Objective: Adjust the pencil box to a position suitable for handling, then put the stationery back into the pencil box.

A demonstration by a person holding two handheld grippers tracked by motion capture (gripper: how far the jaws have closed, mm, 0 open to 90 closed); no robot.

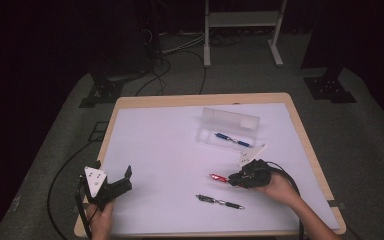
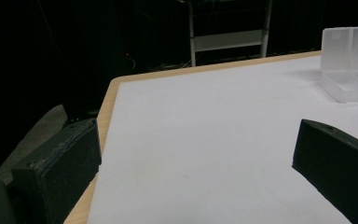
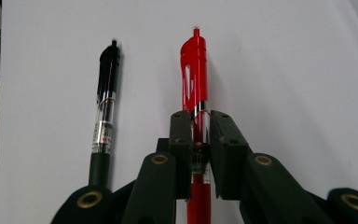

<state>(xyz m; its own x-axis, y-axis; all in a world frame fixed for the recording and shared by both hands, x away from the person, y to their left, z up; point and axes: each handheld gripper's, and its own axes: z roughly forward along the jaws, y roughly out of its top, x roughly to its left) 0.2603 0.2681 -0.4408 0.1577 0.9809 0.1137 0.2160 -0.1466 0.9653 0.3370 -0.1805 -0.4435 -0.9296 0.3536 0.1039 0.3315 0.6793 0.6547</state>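
Right gripper (image 3: 200, 126) pinches the red pen (image 3: 195, 65) along its jaws; the case (image 1: 228, 129) lies far, probably slightly left; left gripper (image 1: 115, 182) spread, idle

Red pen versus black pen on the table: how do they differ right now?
The red pen is clamped between the jaws of the right gripper; the black pen lies free on the white table, untouched. In the high view the red pen sits farther from the person than the black pen. Both are clip-top pens with clear barrel sections, lying roughly parallel.
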